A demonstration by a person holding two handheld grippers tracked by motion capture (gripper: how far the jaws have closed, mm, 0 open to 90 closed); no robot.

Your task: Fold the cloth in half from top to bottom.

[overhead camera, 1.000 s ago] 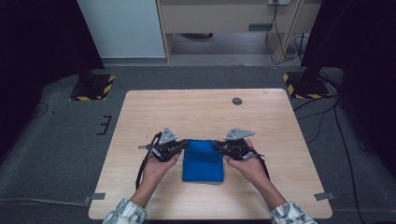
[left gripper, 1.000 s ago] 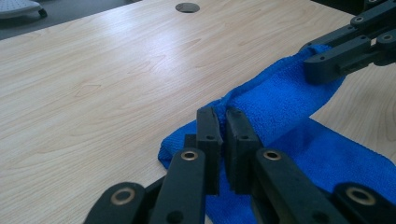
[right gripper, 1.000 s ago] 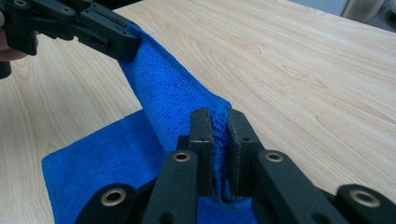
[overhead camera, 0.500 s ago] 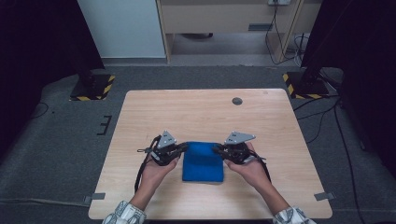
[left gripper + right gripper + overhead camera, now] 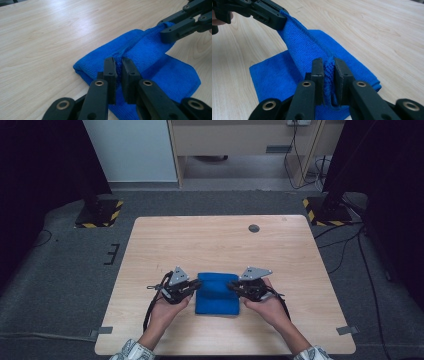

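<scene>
- A folded blue microfibre cloth (image 5: 217, 294) is lying on the near half of the light wooden table (image 5: 210, 240), midway between the person's two hands.
- The left gripper (image 5: 196, 285) is coming in from the cloth's left side, its jaws almost shut and pinching the cloth's raised edge; in the left gripper view (image 5: 119, 75) a thin ridge of blue fabric is sitting squeezed between the two black pads.
- Those left jaws have just been easing open a touch, yet the fold is staying caught between them.
- The right gripper (image 5: 231, 286) is coming in from the cloth's right side and is likewise nearly closed on the same edge; in the right gripper view (image 5: 328, 76) a bunched strip of terry is standing pressed between its pads.
- Both grippers are holding the upper layer's hem lifted off the layers beneath, so that it is stretching as a taut ridge from one pair of jaws to the other.
- The lower layers are resting flat on the wood, their near corner spreading out under the lifted part.
- The left hand (image 5: 167, 307) and the right hand (image 5: 265, 306) are reaching in from the near edge, their wrists resting low over the table.
- A small dark round grommet (image 5: 254, 228) is sitting in the tabletop near the far edge, well apart from the cloth.
</scene>
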